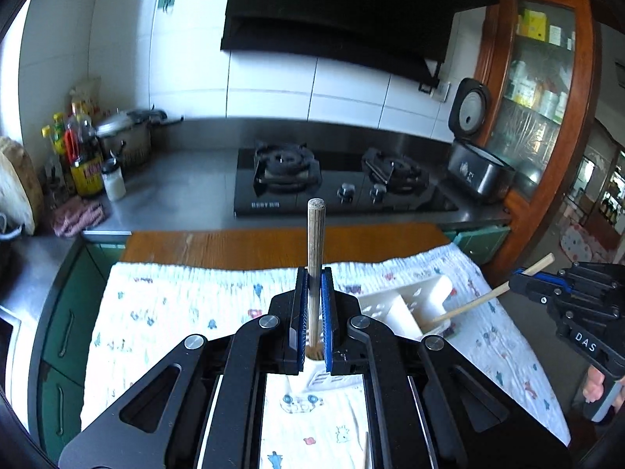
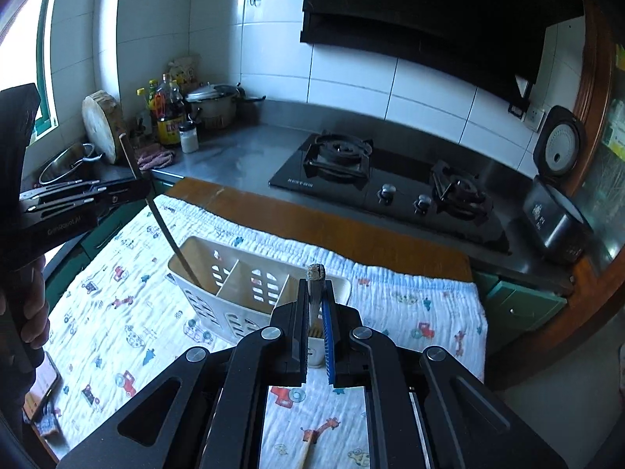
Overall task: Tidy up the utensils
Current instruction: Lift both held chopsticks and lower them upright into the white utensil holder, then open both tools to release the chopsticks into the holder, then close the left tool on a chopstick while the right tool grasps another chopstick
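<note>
Blue pads of the left hand-held gripper (image 1: 313, 314) were clamped on a wooden chopstick (image 1: 315, 250). The chopstick stood upright between the jaws, and its lower end went down into the left end compartment of the white utensil holder (image 2: 234, 293). In the right wrist view this chopstick looked dark and leaned a little, with its tip inside that compartment.

The right hand-held gripper (image 2: 315, 312) was also closed on a second chopstick (image 2: 315, 285), whose worn top showed just above the jaws. From the left wrist view this second chopstick slanted down from the gripper into the holder's other end. The middle compartment held nothing that I could see.

The holder lay on a white cloth with small printed cars and animals (image 2: 117, 312), which covered most of the wooden worktop (image 2: 351, 234). One more pale stick (image 2: 304, 455) lay on the cloth under the right gripper. Behind the worktop were the steel counter and a black gas stove (image 1: 332, 183).
</note>
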Tool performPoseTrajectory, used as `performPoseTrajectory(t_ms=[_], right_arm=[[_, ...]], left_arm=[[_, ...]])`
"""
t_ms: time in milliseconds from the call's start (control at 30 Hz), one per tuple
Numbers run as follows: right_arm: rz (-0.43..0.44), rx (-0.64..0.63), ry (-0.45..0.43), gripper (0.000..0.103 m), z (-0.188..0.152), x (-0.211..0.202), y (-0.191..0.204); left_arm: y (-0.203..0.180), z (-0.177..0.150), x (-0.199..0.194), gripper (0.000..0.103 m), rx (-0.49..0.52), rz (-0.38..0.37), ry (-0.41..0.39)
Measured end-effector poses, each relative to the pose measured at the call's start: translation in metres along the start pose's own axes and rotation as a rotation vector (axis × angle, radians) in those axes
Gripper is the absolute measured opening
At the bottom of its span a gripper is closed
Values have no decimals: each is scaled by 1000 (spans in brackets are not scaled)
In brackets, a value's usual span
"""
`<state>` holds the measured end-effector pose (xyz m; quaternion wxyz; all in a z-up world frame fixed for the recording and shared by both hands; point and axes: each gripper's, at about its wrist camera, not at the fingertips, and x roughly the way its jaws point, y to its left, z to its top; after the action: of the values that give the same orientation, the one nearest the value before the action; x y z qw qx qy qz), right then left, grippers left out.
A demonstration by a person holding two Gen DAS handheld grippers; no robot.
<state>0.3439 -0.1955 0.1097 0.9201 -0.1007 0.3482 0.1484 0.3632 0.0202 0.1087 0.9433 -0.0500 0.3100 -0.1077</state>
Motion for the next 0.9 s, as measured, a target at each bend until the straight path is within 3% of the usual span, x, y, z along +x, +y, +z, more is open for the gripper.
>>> performPoseTrajectory(t_ms=[200,267,400,500,733,900], right_arm=[[-20,35,-4,11,-2,8,-6],[-30,42,-29,14,-3,0,-10],[-57,49,-98,31,-7,-34,-12],[-68,52,-136,34,-20,-64,-9],[-44,5,-132,38,-95,-103,21],[42,38,-81,38,-163,-102,36]], left_arm=[[5,-12,8,10,-3,-17,30],[5,-12,2,21,-14,-27,27],[-2,-14,-28,28,11,-16,-15],[-12,-22,-60,41,22,-10,-49],[-18,-77,-124,44,20,11,-68],[-18,-134,-147,44,9,-7,-55]])
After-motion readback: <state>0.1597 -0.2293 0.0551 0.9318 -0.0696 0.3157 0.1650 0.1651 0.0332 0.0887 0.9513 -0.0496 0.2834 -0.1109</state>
